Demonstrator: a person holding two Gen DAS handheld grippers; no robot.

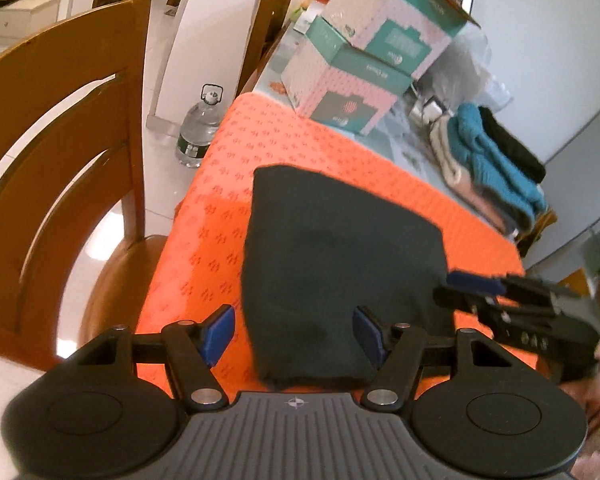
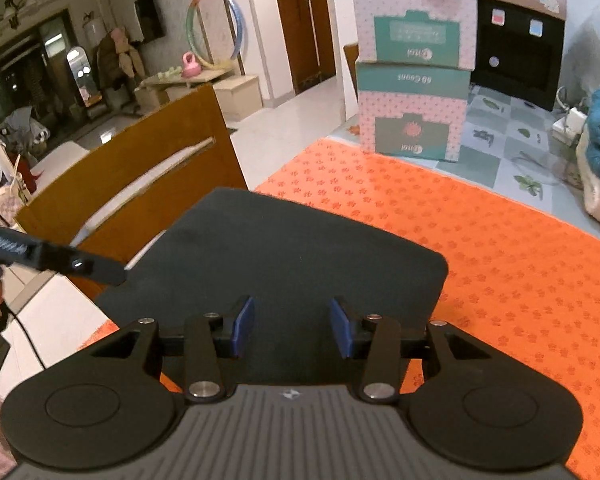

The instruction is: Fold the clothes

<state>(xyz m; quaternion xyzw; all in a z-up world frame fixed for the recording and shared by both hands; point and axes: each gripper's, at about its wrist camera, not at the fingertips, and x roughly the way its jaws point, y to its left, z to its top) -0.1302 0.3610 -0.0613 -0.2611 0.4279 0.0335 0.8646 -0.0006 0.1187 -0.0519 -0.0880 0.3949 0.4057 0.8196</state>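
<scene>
Dark cloth [image 1: 340, 264] lying flat in neat folded block on orange mat [image 1: 204, 216], near bench's front edge. Left gripper [image 1: 294, 332] and right gripper [image 2: 292, 328] both wide apart, holding nothing, hovering low over cloth's near side.

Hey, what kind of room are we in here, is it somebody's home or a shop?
Most likely a home's dining area: wooden dining chairs around a table with an orange cloth, a stack of folded clothes, and a living room with a chandelier beyond.
</scene>
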